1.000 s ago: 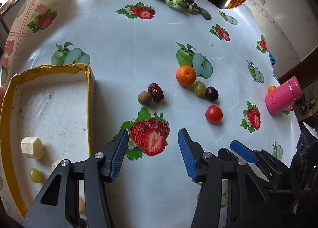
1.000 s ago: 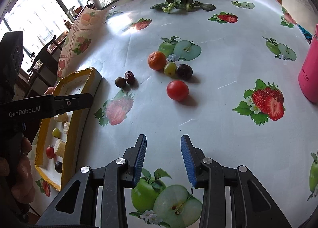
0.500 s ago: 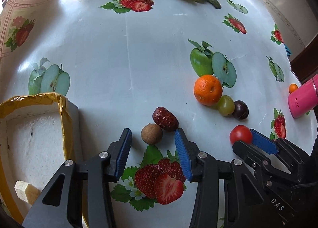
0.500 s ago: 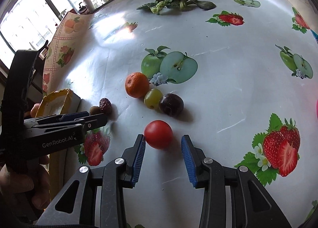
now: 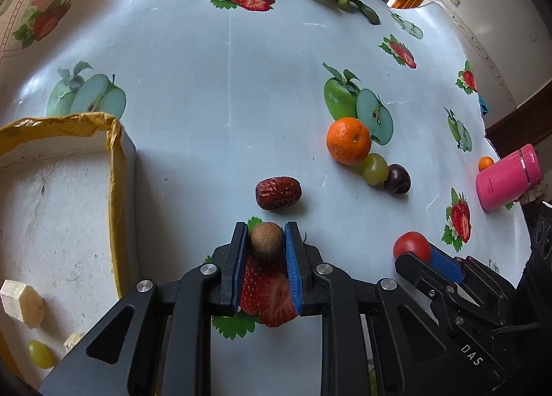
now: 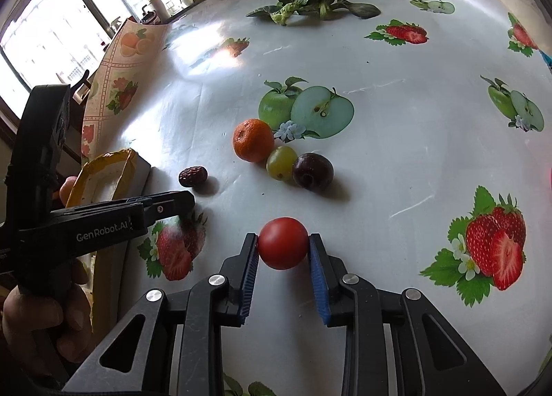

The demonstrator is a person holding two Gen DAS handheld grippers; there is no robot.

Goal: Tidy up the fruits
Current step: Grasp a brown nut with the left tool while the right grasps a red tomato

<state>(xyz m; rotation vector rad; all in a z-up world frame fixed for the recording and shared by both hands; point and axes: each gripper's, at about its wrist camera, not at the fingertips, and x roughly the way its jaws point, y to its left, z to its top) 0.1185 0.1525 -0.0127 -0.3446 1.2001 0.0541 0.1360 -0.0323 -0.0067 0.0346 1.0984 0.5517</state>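
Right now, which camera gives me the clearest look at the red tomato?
The right wrist view: the red tomato sits centred and whole between the right gripper fingers. The left wrist view shows it small near the right edge, partly hidden behind the right gripper.

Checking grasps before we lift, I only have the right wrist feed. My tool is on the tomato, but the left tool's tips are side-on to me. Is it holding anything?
Observer: Yes. The left tool is shut on a small brown round fruit, pinched between both blue pads.
Operator: What's inside the yellow-rimmed tray? I only see its corner.
Observer: The tray holds a green grape and pale cut chunks near its lower left.
Operator: Anything off my right edge?
Observer: A pink bottle lies on its side there, with a small orange fruit just behind it.
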